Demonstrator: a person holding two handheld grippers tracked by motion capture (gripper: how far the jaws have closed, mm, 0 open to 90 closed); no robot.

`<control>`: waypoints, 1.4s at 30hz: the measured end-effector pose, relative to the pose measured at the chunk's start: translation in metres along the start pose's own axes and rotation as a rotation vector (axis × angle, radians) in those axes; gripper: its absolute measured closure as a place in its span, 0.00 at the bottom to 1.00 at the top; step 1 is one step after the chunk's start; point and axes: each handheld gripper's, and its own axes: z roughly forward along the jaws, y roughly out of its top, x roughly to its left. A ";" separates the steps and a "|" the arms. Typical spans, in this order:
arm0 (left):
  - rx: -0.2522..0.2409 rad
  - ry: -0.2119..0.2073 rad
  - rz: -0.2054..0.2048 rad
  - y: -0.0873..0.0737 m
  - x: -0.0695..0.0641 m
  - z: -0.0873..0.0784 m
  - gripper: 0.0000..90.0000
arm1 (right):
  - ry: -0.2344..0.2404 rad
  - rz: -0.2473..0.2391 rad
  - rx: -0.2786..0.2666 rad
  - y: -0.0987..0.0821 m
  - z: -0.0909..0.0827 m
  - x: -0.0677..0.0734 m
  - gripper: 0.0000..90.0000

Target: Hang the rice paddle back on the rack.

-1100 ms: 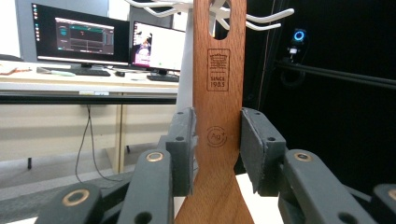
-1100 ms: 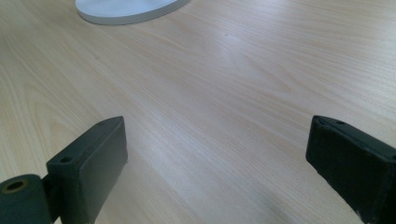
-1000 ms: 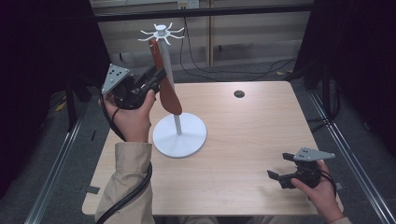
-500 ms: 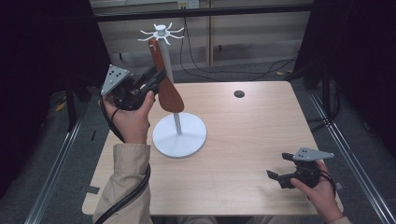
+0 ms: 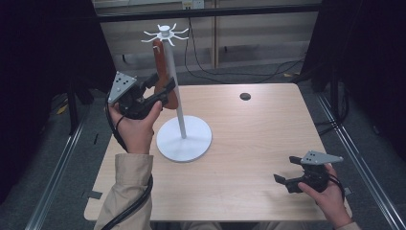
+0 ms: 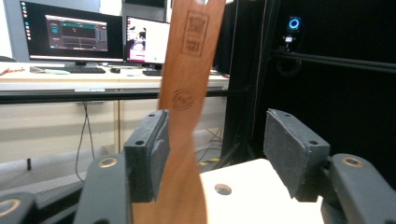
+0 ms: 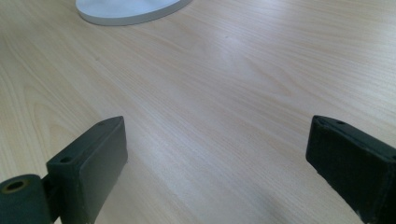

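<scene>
Left gripper (image 5: 160,91) is hovering high beside the white stand (image 5: 184,139), jaws spread wide. The wooden spatula (image 6: 187,93) is standing upright between them, its face lying against the left pad (image 6: 156,149) and a clear gap showing to the right pad (image 6: 287,149); nothing is clamping it. In the high view the spatula (image 5: 162,67) is hanging close along the pole, its top end just under the ring of hooks (image 5: 165,33). Whether it is actually catching on a hook I cannot tell. Judgement: the jaws are standing open because the hook is meant to be bearing the weight now, with the claw close by as a guard.

Right gripper (image 5: 297,175) is resting low over the bare table (image 7: 224,93), well apart from the stand's base, which lies ahead of it. Its jaws are spread wide, holding nothing, likely parked out of the way.
</scene>
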 end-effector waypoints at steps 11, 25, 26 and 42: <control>0.021 0.001 0.025 -0.019 -0.001 -0.008 0.25 | 0.001 -0.002 0.001 0.000 0.001 0.001 0.06; 0.058 0.016 0.031 -0.046 -0.001 -0.018 0.20 | 0.012 -0.008 -0.001 0.004 0.006 0.002 0.06; 0.062 0.012 0.027 -0.049 -0.001 -0.019 0.20 | 0.012 -0.008 -0.001 0.004 0.006 0.002 0.06; 0.133 0.029 0.011 -0.087 0.004 -0.030 0.19 | 0.040 -0.025 0.006 0.011 0.019 0.005 0.06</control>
